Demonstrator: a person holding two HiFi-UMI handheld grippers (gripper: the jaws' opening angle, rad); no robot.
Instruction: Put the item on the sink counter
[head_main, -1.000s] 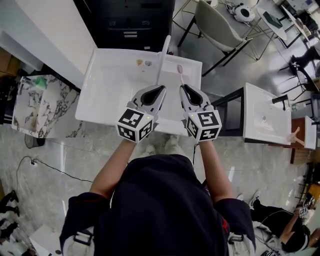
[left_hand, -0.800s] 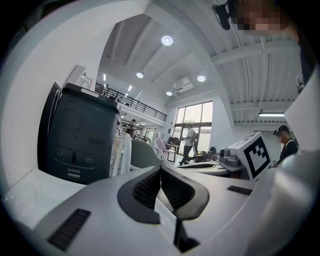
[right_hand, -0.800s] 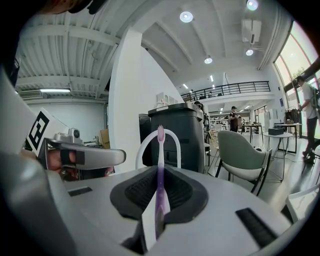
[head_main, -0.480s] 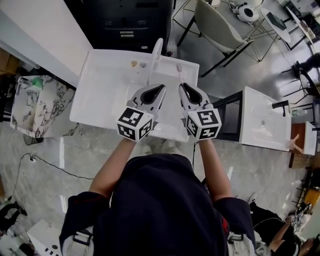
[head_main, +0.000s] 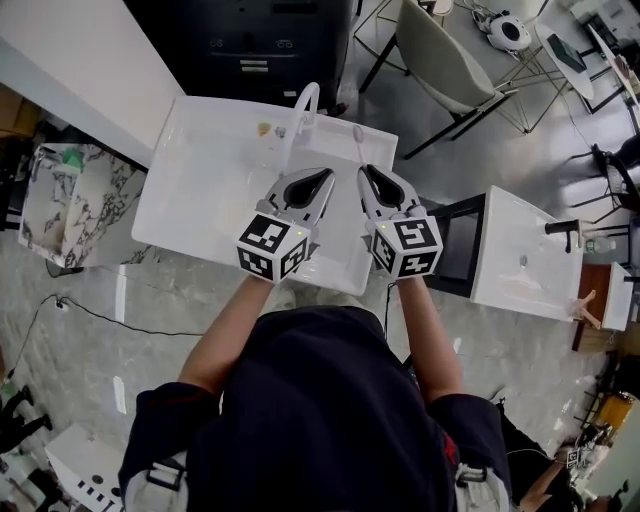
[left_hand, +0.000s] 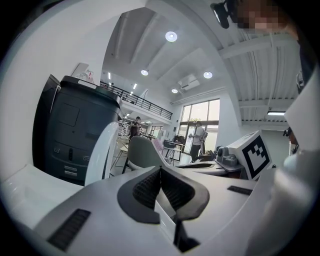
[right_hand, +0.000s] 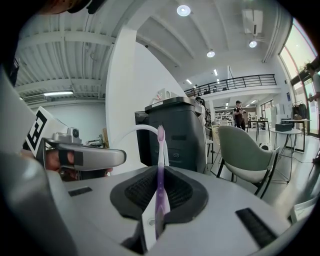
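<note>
The right gripper (right_hand: 159, 176) fills the lower half of the view, its two dark ribbed pads pressed together on a purple toothbrush (right_hand: 160, 150). The toothbrush stands almost straight up from the jaws, bristle head at the top. Behind its head curves a thin white faucet (right_hand: 137, 129). To the left, the left gripper (right_hand: 112, 158) reaches in sideways, its marker cube (right_hand: 36, 131) at the edge. Beyond stand a dark cabinet (right_hand: 180, 137) and a grey chair (right_hand: 245, 150), with a distant person (right_hand: 239, 114) under a railed balcony.

Left hand-held gripper (head_main: 314, 183) closed; right hand-held gripper (head_main: 371, 180) tight on toothbrush (right_hand: 159, 165)
</note>
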